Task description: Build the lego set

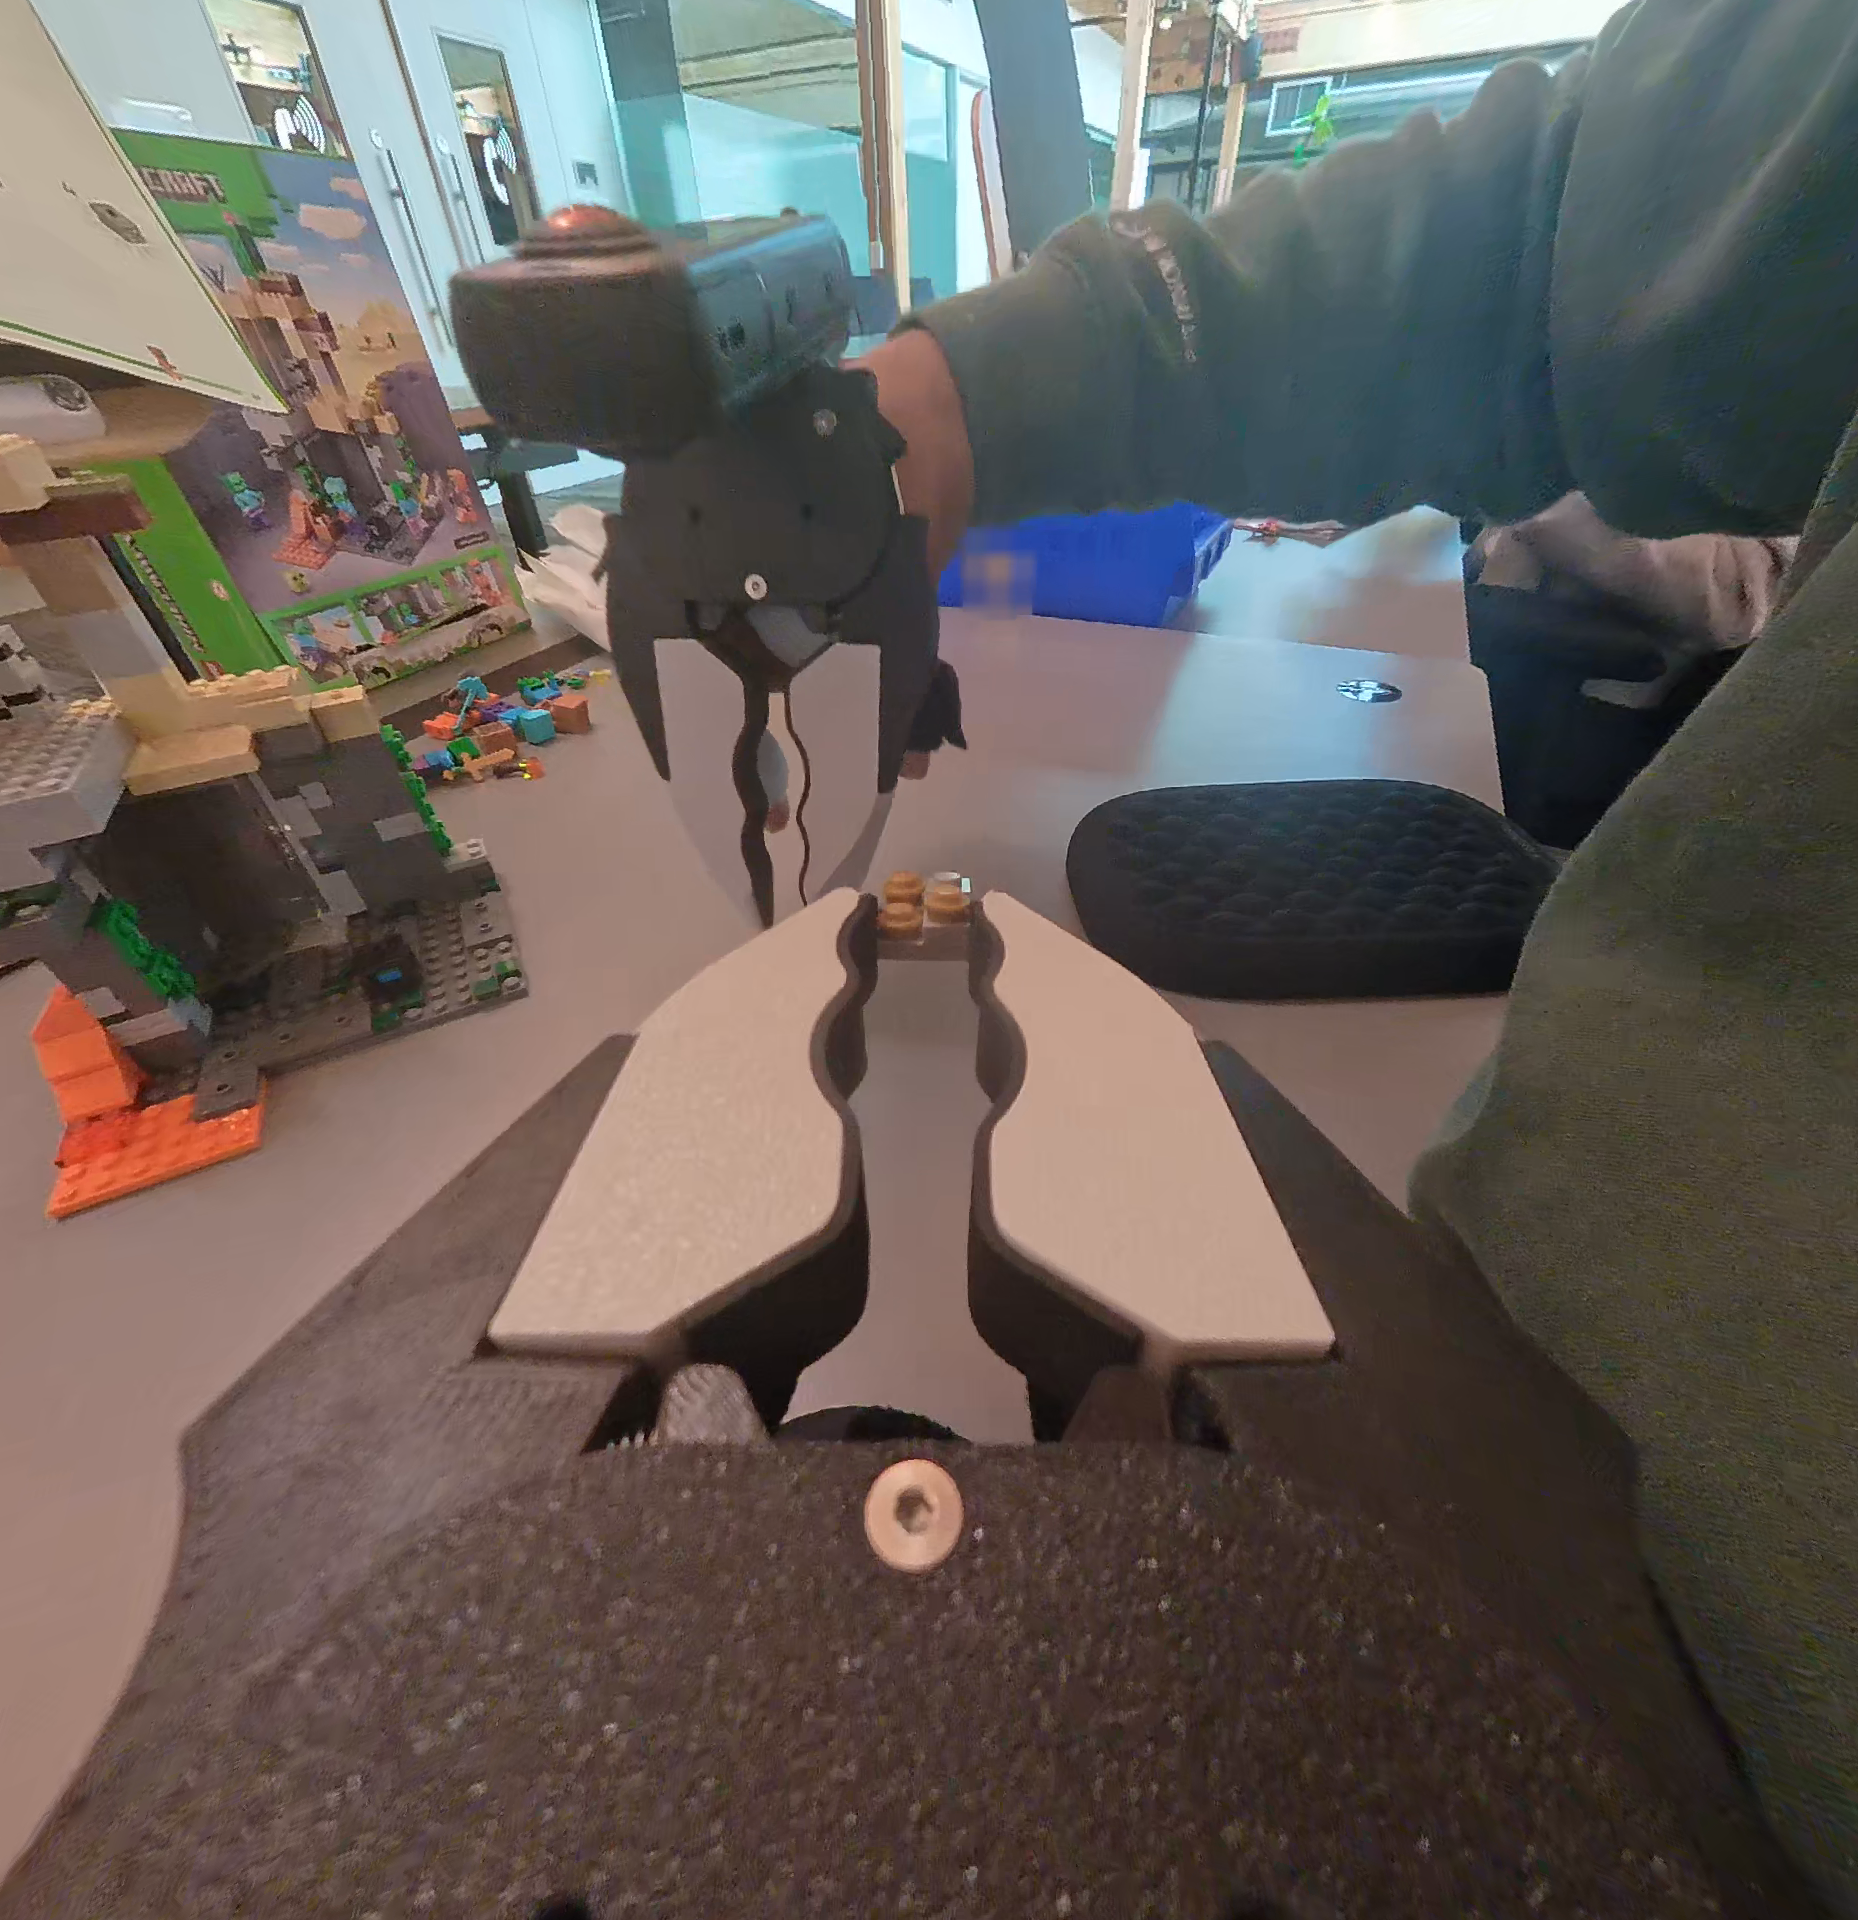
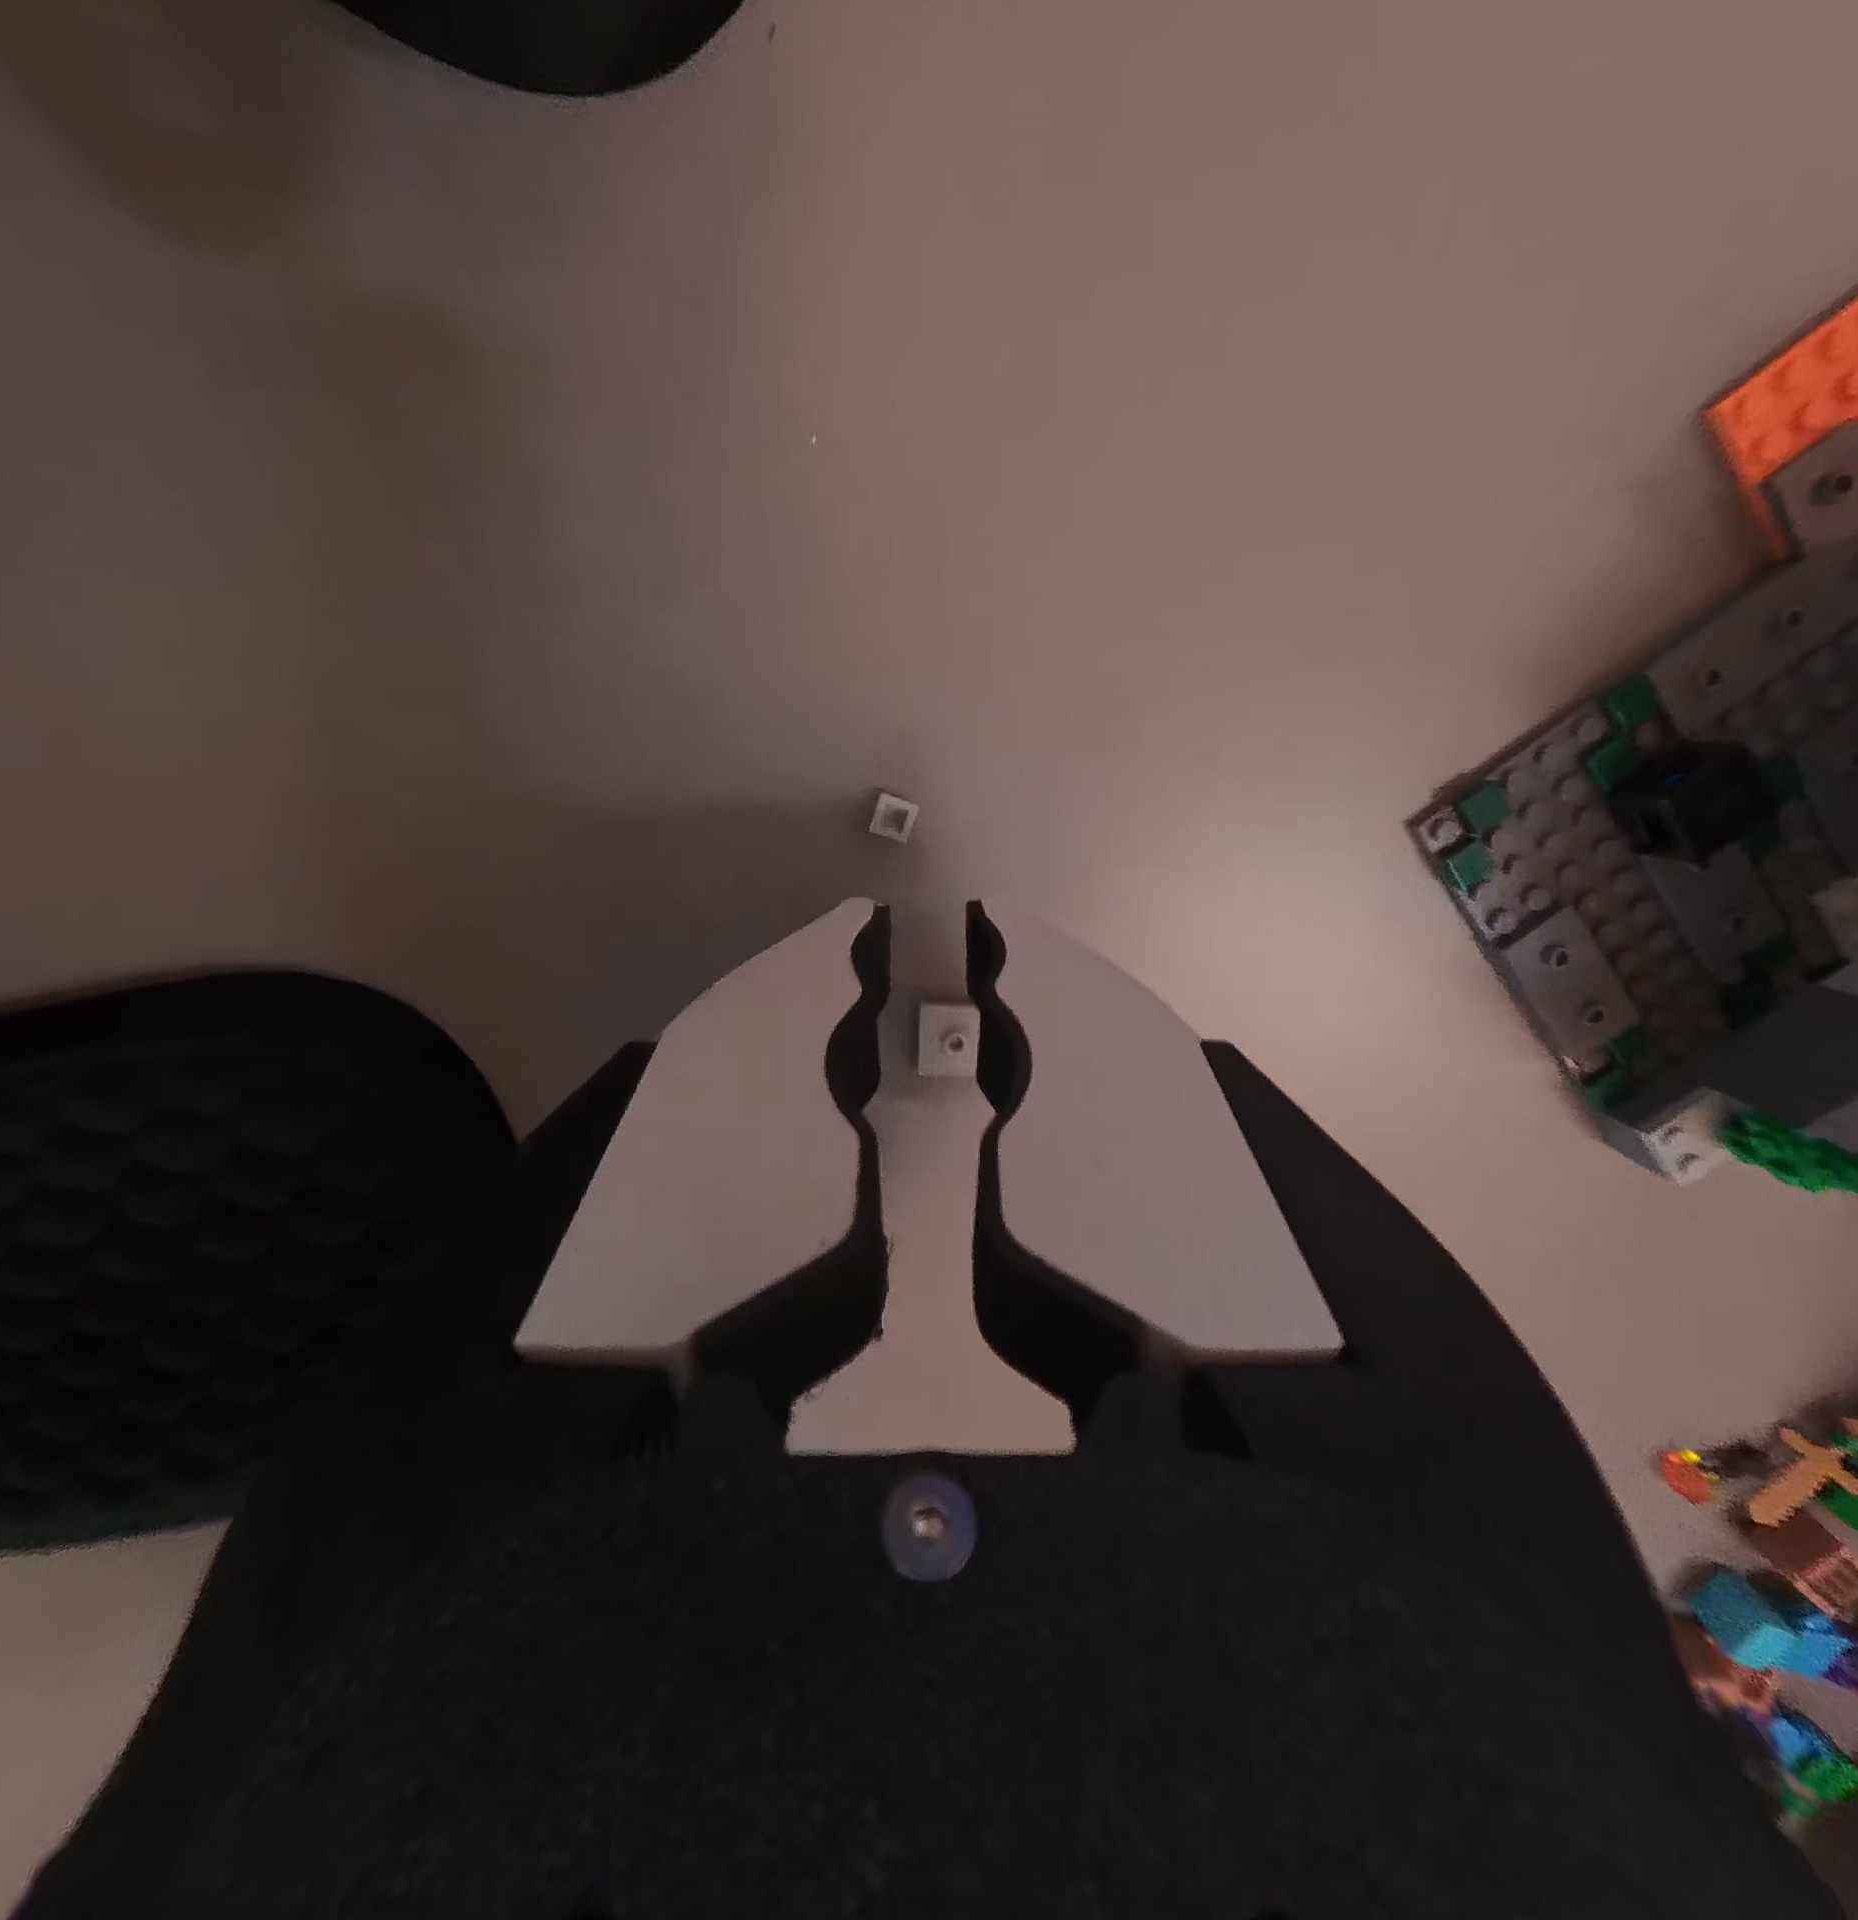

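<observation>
left gripper clamped on small lego assembly at its tips. right gripper released, pointing down over desk; loose grey brick lies between its fingers.

Left gripper: matt grey plastic finger plates with a fine grainy texture, set on a black speckled, rough-looking body; one bright metal screw. Small lego piece between the tips: smooth, slightly glossy plastic, tan and grey studs. Lego build: glossy moulded plastic in grey, green and orange. Set box: printed cardboard with a light sheen. Table: smooth, matt grey. Black pad: soft-looking, scaly embossed surface (material unclear). Sleeve: dull green knit cloth.
</observation>
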A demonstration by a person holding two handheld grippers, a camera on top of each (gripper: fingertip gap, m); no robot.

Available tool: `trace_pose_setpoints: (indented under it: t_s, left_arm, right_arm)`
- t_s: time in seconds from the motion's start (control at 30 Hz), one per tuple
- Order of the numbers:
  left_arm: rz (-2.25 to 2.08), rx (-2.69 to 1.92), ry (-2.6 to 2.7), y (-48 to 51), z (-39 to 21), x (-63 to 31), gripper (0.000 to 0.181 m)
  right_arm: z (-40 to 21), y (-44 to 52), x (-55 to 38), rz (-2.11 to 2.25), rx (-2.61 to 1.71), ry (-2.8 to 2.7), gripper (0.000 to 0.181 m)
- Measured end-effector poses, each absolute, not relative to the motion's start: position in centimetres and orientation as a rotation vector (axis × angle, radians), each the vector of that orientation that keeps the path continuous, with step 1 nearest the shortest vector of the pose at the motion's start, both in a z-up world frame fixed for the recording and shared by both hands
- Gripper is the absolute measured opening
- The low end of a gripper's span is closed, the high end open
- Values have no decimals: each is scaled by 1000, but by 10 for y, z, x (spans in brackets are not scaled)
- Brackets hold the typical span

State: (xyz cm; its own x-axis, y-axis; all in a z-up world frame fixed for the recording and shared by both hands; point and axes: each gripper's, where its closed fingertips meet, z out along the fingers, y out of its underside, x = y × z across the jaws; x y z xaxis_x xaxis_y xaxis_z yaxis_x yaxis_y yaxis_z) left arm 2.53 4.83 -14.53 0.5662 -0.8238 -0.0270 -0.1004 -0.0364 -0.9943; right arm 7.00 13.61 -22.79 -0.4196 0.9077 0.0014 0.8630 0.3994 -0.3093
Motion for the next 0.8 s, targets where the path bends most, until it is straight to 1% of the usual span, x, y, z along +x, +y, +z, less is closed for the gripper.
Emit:
trace_pose_setpoints:
  t_s: [0.03,0.23,0.8]
  left_arm:
    - [-703,-1516,822,48,-145,25,16]
    - [-706,-1519,824,48,-146,26,16]
    - [-712,-1519,820,48,-146,25,16]
  right_arm:
    - [-231,133,69,414,-1578,-2467,13]
    - [-249,122,60,443,-1486,-2374,13]
    - [-250,123,58,314,-1260,-2270,5]
